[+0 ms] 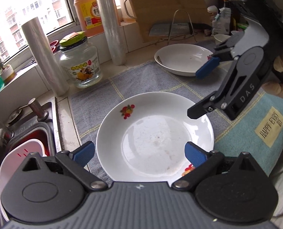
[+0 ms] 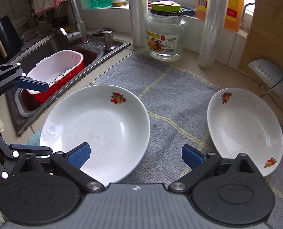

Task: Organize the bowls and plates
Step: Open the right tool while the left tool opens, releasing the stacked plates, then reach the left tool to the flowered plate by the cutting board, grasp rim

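Note:
Two white plates with fruit prints lie on a grey checked cloth (image 1: 141, 76). The near plate (image 1: 156, 137) is under my left gripper (image 1: 139, 153), which is open and empty above its near rim. It also shows in the right wrist view (image 2: 97, 129), as does the cloth (image 2: 171, 99). The far plate (image 1: 181, 60) lies behind it and shows in the right wrist view (image 2: 244, 127) too. My right gripper (image 2: 135, 155) is open and empty above the cloth between the two plates. It shows in the left wrist view (image 1: 198, 91) over the near plate's right edge.
A glass jar (image 1: 80, 63), two cling-film rolls (image 1: 44, 57) and an orange bottle (image 1: 90, 5) stand by the window. A sink (image 2: 51, 43) at the left holds a red and white basket (image 2: 55, 72). A cutting board (image 1: 164, 5), rack and small bowl (image 1: 221, 38) stand at the back.

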`<move>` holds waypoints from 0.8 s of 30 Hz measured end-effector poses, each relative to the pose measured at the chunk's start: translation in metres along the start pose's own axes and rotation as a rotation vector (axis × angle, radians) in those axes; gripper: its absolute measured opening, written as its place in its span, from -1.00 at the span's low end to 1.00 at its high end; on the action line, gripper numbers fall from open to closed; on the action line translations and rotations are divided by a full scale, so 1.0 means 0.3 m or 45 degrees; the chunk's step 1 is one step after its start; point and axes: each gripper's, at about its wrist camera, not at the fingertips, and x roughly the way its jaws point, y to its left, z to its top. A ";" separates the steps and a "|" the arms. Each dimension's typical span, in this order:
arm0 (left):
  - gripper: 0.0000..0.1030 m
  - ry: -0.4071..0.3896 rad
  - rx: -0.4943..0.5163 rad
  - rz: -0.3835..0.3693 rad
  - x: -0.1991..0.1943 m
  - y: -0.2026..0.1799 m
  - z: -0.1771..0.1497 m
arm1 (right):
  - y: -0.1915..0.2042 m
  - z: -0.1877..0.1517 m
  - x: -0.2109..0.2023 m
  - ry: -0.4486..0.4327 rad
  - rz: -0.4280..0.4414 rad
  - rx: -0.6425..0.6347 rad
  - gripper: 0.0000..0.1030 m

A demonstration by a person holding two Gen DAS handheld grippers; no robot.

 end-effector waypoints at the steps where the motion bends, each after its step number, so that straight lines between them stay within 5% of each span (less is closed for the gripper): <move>1: 0.95 0.000 -0.020 0.022 -0.001 -0.002 0.009 | -0.003 -0.011 -0.012 -0.026 -0.047 0.003 1.00; 11: 0.95 -0.007 -0.133 0.080 0.019 -0.089 0.126 | -0.082 -0.147 -0.145 -0.175 -0.325 0.044 1.00; 24: 0.95 0.087 -0.253 0.093 0.158 -0.202 0.364 | -0.377 -0.261 -0.122 -0.137 -0.387 0.045 1.00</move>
